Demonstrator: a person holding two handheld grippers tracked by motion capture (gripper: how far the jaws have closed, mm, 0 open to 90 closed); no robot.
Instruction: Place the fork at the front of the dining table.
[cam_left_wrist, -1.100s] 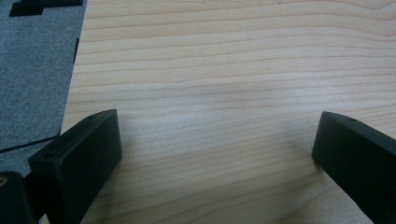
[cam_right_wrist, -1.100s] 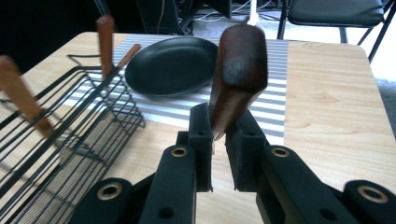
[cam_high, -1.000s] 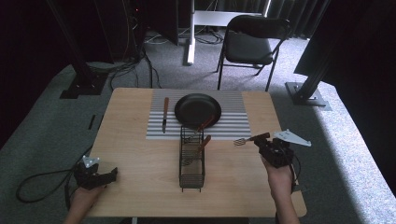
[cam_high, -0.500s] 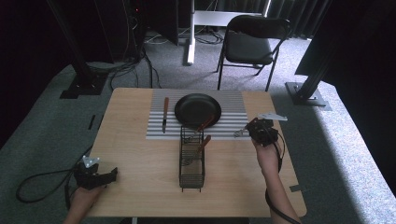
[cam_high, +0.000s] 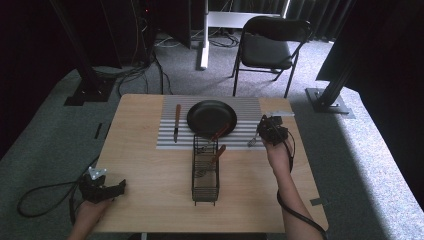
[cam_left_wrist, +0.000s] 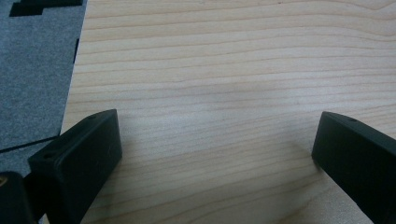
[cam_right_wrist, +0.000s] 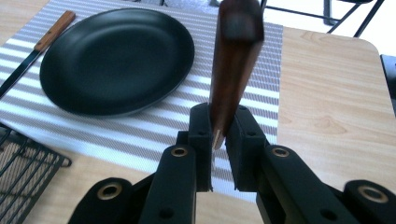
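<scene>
My right gripper (cam_high: 265, 133) is shut on a wooden-handled fork (cam_high: 253, 141), whose metal end points left over the right edge of the striped placemat (cam_high: 168, 141). In the right gripper view the brown handle (cam_right_wrist: 235, 56) stands clamped between the jaws of that gripper (cam_right_wrist: 218, 136), beside the black plate (cam_right_wrist: 116, 60). The plate (cam_high: 212, 118) sits on the mat's middle. A wooden-handled knife (cam_high: 176, 122) lies left of it. My left gripper (cam_high: 119, 188) rests open at the table's near left corner; its jaws (cam_left_wrist: 215, 149) hold nothing over bare wood.
A black wire rack (cam_high: 205, 175) stands in front of the plate with wooden-handled utensils (cam_high: 219, 150) in it; its corner (cam_right_wrist: 23, 163) is close on the left in the right gripper view. A folding chair (cam_high: 270, 47) stands beyond the table.
My right gripper has carried the fork from the table's right side away from me and leftwards, to the mat's right edge. The left gripper has stayed still.
</scene>
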